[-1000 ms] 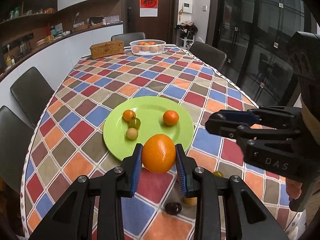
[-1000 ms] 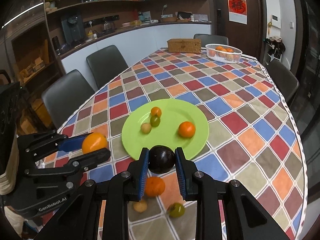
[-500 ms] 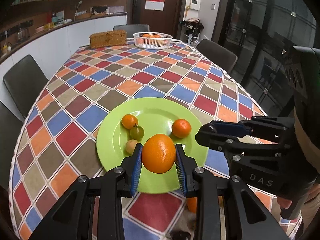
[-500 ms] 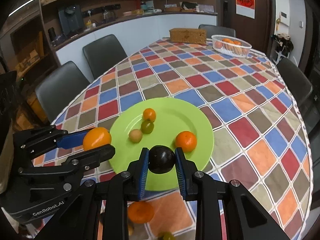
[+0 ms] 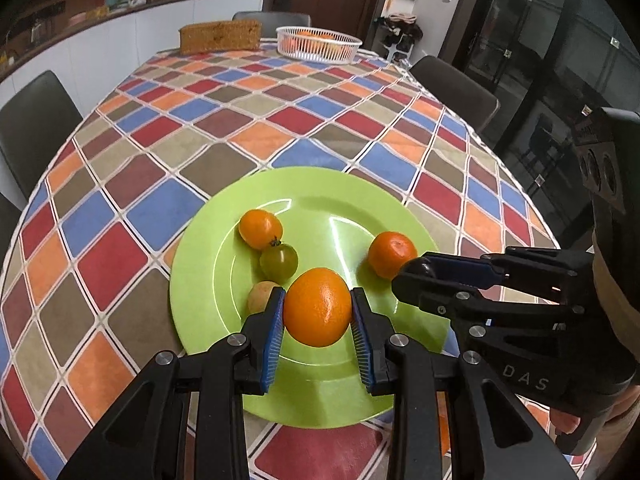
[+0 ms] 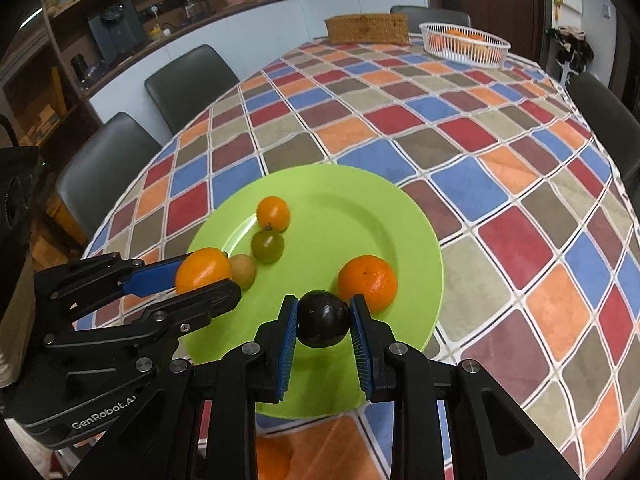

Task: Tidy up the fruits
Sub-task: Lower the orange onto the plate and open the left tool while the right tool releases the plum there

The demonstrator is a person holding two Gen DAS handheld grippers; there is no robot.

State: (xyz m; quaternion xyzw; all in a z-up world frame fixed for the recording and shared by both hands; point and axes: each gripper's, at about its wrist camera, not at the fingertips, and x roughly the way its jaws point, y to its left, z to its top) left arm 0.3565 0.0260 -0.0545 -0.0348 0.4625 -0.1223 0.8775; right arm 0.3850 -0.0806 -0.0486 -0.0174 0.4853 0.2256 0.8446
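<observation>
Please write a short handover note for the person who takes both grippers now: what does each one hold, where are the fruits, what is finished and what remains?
Left gripper: shut on the large orange, held above the near part of the green plate.
Right gripper: shut on the dark round fruit, also over the plate's near edge.
Already on the plate: a small orange tomato, a green tomato, a small tan fruit and a mandarin.
Left to do: set down both held fruits on free plate space, probably in front of the others, and open the jaws. Something orange shows at the table's near edge, possibly another fruit.
</observation>
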